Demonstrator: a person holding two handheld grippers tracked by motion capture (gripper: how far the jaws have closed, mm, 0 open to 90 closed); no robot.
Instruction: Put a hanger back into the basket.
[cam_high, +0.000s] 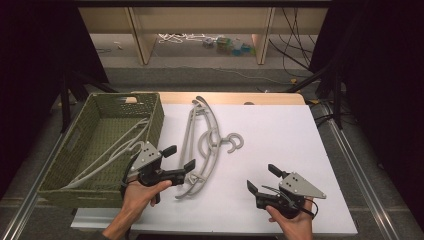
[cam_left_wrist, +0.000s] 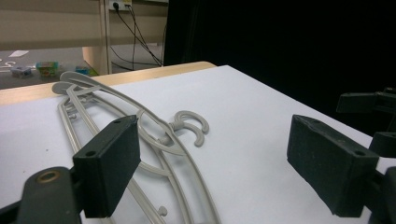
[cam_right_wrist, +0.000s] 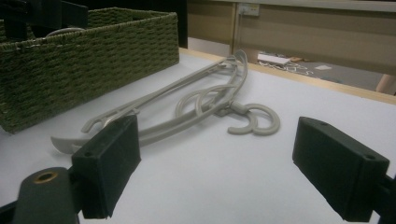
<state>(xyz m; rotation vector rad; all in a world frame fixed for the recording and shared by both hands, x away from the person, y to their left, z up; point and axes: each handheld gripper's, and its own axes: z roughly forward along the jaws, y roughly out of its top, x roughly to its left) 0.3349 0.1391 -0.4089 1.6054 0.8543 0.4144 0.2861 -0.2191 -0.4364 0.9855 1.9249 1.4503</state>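
The left gripper (cam_high: 181, 157) stood wide open with nothing between its jaws, held just above the counter (cam_high: 280, 145) at the near end of the grey hangers (cam_high: 202, 145), its jaws pointing right across them. In the left gripper view the hangers (cam_left_wrist: 154, 140) ran under the left jaw and away toward the far edge, their hooks lying flat on the white surface. The left hand (cam_high: 142, 192) gripped the handle from below, forearm coming in from the near edge at a slight rightward slant, the wrist roughly level.

The right gripper (cam_high: 262, 180) was equally wide open and empty, resting low over bare counter well to the right of the hangers, jaws aimed up and left toward them. The right hand (cam_high: 295, 220) held it from behind, close to the near edge.

The hangers lay stacked on the counter just beside the green woven basket (cam_high: 157, 120), which already held at least one more hanger (cam_high: 117, 147) leaning inside it. The step in hand looked like the approach for a pick: the left gripper had lined up with the nearest hanger's arm but had not closed. The next move would likely call for lowering the jaws around a single arm of the top hanger, closing, then lifting it clear of the one beneath before carrying it left over the basket's rim.
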